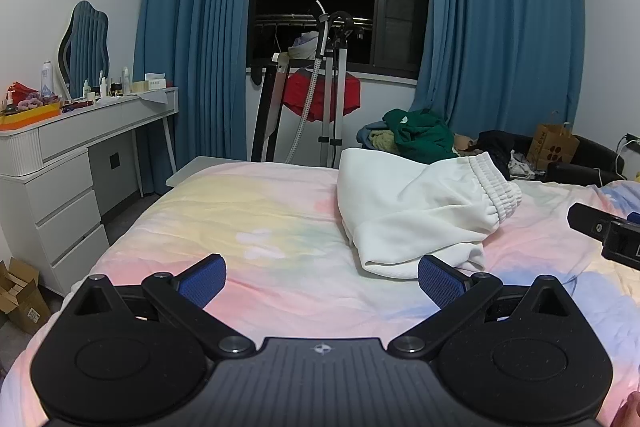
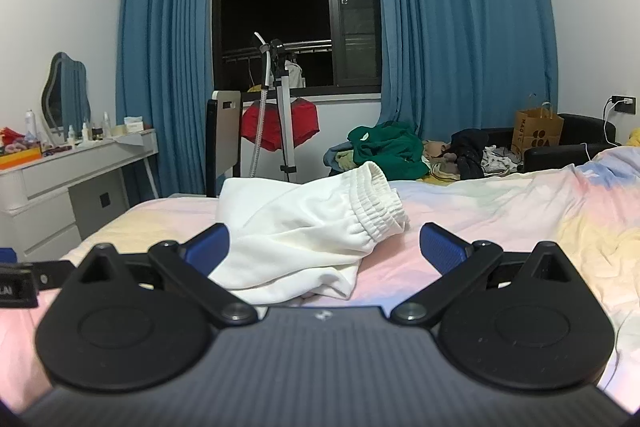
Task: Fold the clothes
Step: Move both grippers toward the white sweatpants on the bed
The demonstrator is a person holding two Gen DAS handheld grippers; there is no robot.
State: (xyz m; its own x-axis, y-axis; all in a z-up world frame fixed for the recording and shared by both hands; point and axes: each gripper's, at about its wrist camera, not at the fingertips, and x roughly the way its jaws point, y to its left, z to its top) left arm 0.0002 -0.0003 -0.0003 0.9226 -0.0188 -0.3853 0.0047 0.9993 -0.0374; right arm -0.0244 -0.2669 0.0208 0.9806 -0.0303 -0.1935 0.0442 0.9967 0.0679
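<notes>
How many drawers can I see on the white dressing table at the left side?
3 stacked drawers under the near end of the white dressing table, plus 1 long shallow drawer beneath its top. More may be hidden outside the view.

Dresser bottles too small

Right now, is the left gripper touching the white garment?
Cannot tell. In the left wrist view, the open left gripper has its right finger overlapping the white garment's near edge; contact or clearance isn't plain.
</notes>
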